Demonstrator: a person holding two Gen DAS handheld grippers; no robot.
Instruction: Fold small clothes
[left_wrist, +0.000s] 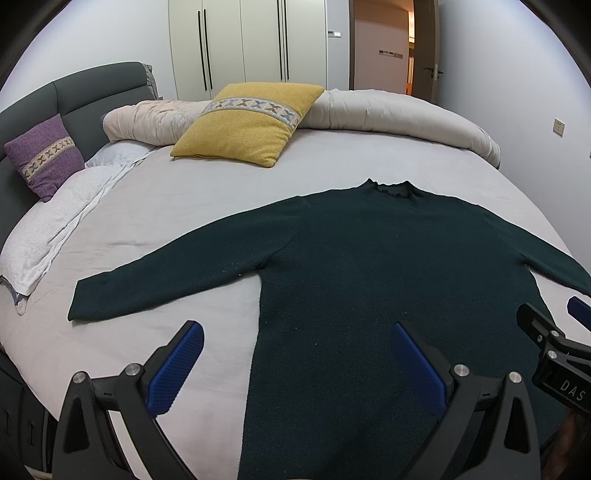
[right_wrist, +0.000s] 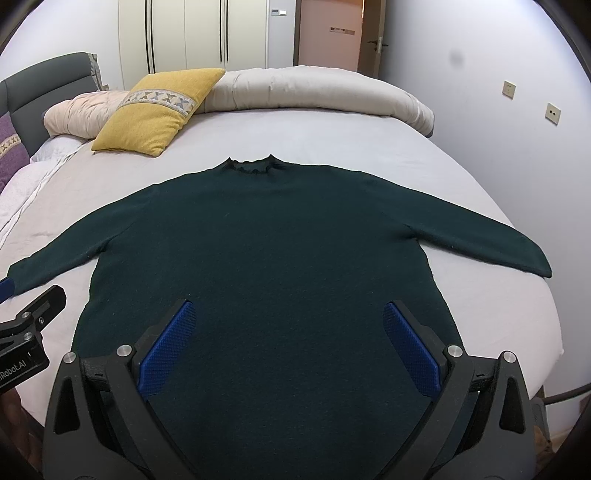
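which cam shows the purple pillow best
The left wrist view. There the purple pillow shows nearly whole, leaning against the grey headboard, its patterned band visible. In the right wrist view only a sliver of it shows at the left edge, cut off by the frame.

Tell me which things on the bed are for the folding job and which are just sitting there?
For the job: dark green sweater, left gripper, right gripper.

Just sitting there: yellow pillow, purple pillow, rolled duvet, white towel.
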